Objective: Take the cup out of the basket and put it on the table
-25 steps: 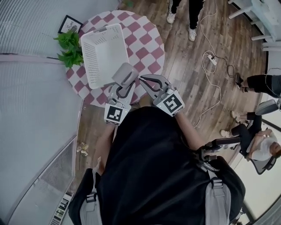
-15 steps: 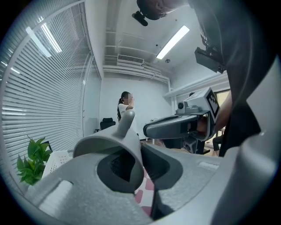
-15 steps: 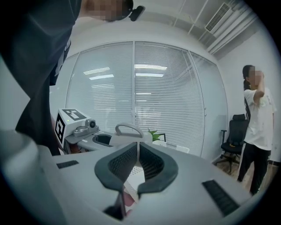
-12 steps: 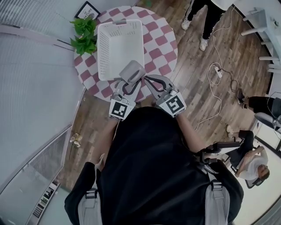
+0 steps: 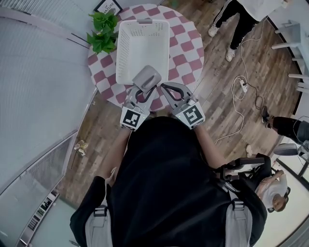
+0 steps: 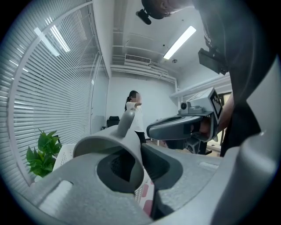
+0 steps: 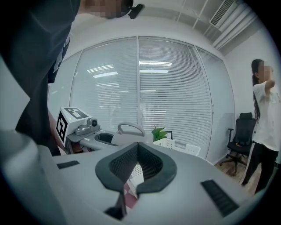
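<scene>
- The left gripper (image 5: 141, 94) is gripping the grey cup (image 5: 146, 78): its jaws are standing only a little apart, pinching the cup's wall at the rim, with the handle pointing away from the person.
- The cup is hanging in the air just at the near end of the basket (image 5: 119, 53), above the near part of the table (image 5: 186, 58). It is not resting on anything that I can see.
- The right gripper (image 5: 170, 91) is waiting just beside the left one, its jaws together with nothing between them.
- By my reading, the lift out is done, since the white basket is showing an empty floor. The setting down is what is remaining, on a free patch of table beside the basket.
- The table is round, wearing a red-and-white checked cloth. The basket is taking up its middle, and a green plant (image 5: 104, 29) and a small framed picture (image 5: 108, 6) are sitting at its far left edge.
- Around it, a wood-plank floor (image 5: 212, 111) is carrying a white cable and power strip (image 5: 241, 87), slatted blinds (image 5: 43, 72) are lining the left side, and a person's legs (image 5: 236, 24) are showing beyond the table.
</scene>
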{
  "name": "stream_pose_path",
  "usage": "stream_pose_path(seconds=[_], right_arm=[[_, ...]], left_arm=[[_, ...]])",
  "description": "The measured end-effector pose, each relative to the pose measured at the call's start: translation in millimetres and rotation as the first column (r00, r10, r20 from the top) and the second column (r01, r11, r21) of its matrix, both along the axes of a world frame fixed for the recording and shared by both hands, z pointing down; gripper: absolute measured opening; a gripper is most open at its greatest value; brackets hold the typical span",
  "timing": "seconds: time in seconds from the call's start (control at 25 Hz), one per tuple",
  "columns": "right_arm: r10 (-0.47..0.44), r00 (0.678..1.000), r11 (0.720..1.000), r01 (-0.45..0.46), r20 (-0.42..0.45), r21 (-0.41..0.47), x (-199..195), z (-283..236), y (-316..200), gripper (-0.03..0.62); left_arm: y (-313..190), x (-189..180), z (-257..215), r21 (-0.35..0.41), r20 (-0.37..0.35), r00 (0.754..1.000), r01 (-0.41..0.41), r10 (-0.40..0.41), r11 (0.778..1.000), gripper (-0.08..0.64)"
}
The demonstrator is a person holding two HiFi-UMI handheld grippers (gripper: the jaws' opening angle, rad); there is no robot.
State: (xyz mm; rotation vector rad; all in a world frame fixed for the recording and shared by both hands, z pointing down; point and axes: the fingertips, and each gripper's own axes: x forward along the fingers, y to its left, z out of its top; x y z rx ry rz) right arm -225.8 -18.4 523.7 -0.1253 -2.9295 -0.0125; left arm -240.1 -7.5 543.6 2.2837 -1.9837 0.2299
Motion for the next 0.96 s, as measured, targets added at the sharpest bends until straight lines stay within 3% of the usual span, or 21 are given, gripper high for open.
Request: stream_pose_path(seconds=[0.96], right_arm=[[0.05,0.998,0.998,-0.052,-0.05,-0.044,-25.3,15.8,-12.8,0.011]], left_arm=[[-2.2,-28.5,13.8,-0.034,-0.009,1.0,0.006,-0.007,0.999,0.044]])
